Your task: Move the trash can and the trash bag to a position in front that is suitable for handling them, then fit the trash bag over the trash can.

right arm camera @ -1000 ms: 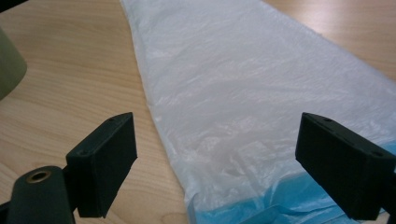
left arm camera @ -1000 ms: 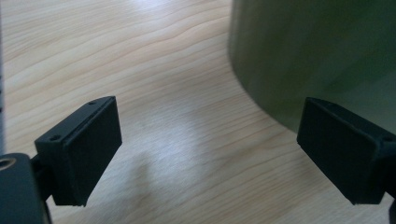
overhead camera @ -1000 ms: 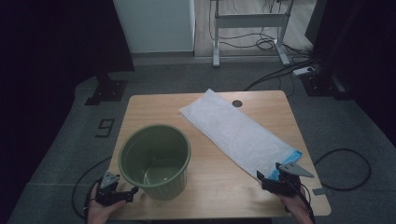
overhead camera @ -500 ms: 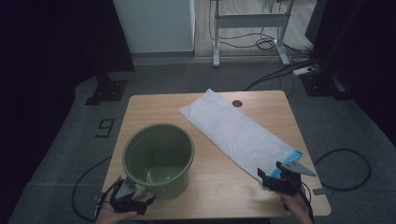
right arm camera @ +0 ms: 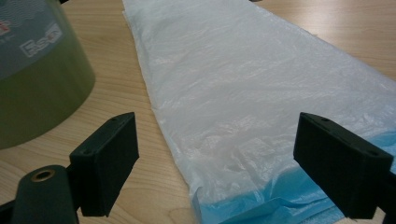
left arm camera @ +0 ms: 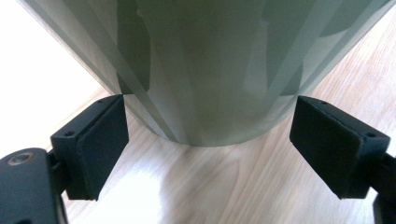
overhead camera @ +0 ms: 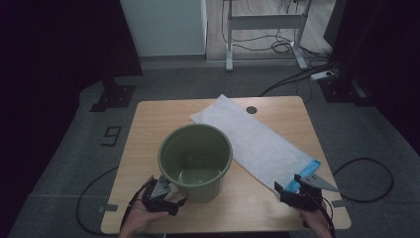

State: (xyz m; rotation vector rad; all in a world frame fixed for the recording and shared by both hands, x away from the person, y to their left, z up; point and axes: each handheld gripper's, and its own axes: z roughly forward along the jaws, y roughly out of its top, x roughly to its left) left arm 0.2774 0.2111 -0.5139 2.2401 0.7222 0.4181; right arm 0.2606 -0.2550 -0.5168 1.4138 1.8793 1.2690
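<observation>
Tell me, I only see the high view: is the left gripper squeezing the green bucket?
Observer: No. In the left gripper view the left gripper is open, its jaws either side of the green bucket base.
Operator: What about the other one?
Observer: The right gripper is open too, over the blue end of the plastic bag.
Operator: Anything written on the bucket?
Observer: Yes, white letters on a pale label, seen in the right gripper view.

Your left gripper (overhead camera: 163,198) sits just beside the green bucket's (overhead camera: 195,161) near wall; right of the bucket lies the white bag (overhead camera: 255,144), your right gripper (overhead camera: 299,193) at its blue end.
</observation>
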